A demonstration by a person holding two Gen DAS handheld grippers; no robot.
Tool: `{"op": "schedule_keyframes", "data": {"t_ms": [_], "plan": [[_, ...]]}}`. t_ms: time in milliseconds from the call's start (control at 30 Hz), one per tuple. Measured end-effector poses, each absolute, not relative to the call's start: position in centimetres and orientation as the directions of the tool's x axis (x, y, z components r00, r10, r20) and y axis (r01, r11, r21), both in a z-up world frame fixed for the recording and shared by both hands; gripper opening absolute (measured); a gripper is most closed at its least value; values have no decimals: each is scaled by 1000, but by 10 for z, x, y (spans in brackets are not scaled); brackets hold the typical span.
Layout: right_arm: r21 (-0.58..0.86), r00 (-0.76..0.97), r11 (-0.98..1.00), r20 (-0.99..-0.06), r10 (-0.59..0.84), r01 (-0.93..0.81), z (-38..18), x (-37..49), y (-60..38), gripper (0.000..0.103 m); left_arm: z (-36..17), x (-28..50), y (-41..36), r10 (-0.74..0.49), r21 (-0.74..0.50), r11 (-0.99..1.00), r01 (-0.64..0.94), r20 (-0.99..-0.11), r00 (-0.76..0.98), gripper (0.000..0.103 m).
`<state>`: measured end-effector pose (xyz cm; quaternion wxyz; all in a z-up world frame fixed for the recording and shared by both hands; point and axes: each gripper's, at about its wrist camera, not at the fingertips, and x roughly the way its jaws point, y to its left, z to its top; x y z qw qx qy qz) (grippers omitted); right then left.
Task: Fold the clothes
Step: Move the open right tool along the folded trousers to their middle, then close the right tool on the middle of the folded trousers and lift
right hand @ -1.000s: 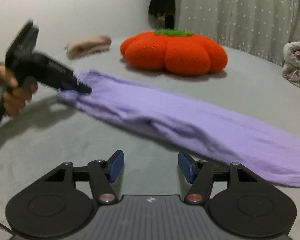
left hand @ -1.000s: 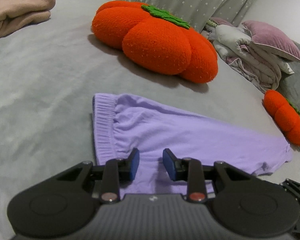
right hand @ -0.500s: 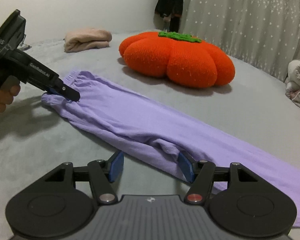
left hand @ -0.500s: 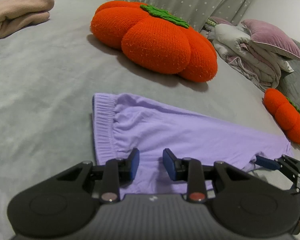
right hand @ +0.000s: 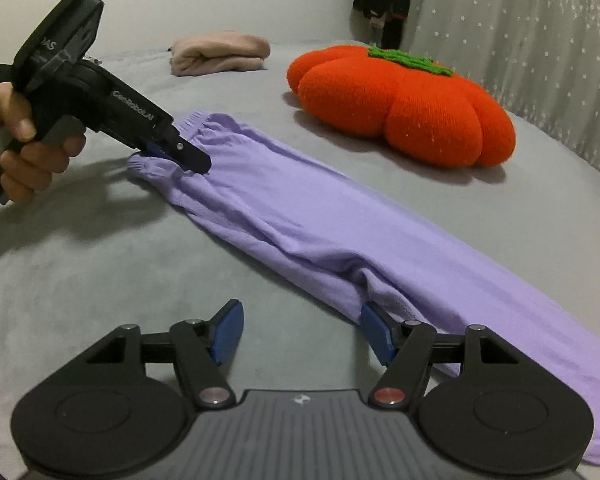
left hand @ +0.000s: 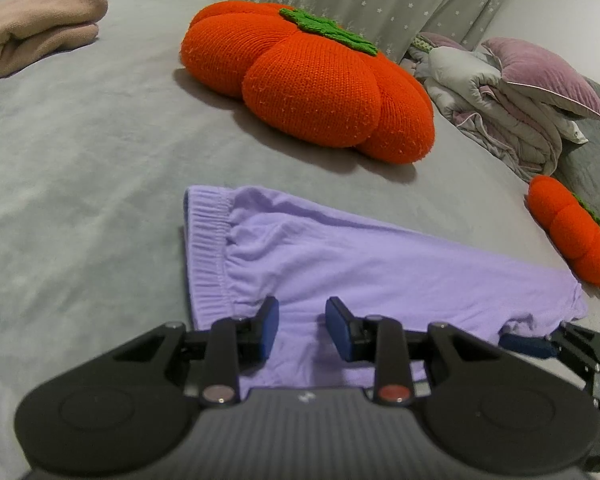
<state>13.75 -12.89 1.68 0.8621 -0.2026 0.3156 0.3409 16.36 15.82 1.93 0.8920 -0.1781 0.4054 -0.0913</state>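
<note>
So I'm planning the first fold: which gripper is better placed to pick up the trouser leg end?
Right, probably. The right gripper is open at the near edge of the purple trousers, partway down the leg; the left gripper sits at the waistband.

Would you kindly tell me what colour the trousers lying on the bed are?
The trousers are plain light purple, clearest in the right wrist view.

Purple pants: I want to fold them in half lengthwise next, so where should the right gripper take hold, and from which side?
Take the purple pants at the near edge around the crotch bunch, coming in low from the near side. The cloth lies flat elsewhere; that wrinkle stands up, giving the right gripper, already open beside it, something to pinch.
</note>
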Motion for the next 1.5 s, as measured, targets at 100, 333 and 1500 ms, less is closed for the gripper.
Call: {"op": "schedule_keyframes", "data": {"t_ms": [100, 333, 1500], "plan": [[-152, 594, 708, -678, 432, -689, 20, 150, -128, 65, 19, 163, 157, -305, -387, 922, 21, -691, 655, 28], [22, 521, 751, -706, 479, -660, 17, 189, -138, 73, 19, 164, 158, -307, -389, 921, 22, -691, 654, 28], [546, 384, 654, -535, 753, -524, 20, 157, -206, 8, 17, 164, 168, -349, -435, 900, 31, -677, 648, 28]]}}
